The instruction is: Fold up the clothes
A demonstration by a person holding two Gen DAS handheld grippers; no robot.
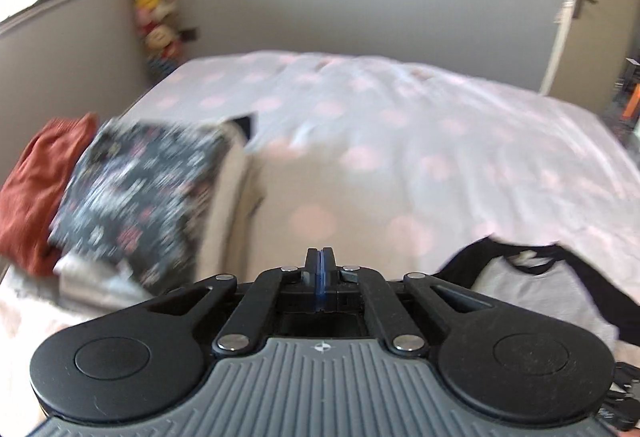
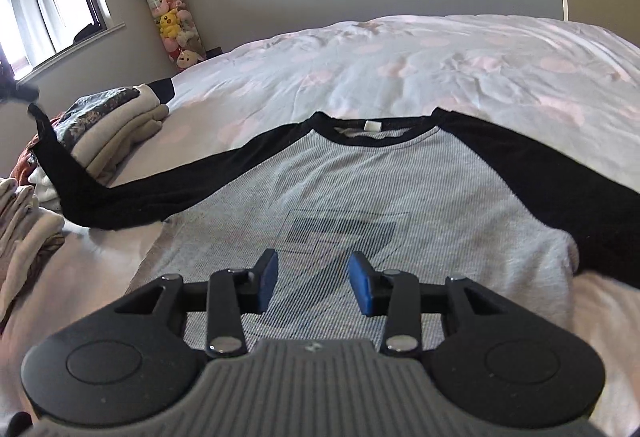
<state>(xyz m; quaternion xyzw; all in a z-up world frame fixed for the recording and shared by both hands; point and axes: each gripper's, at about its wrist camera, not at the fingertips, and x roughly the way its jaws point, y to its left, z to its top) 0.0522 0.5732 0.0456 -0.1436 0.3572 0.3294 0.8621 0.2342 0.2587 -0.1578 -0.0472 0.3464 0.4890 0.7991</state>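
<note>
While spread flat on the pink-dotted bed point(image 2: 460, 57) for folding, grey black-sleeved raglan shirt point(image 2: 360, 189) lies beneath right claw point(image 2: 313, 283), parted and empty; left claw point(image 1: 320, 257) pressed together, empty.

No words or numbers can be read anywhere. The shirt point(image 2: 360, 197) has a small white tag point(image 2: 373, 126) at the neck, but it is blank. The dark print on its front shows no letters.
</note>
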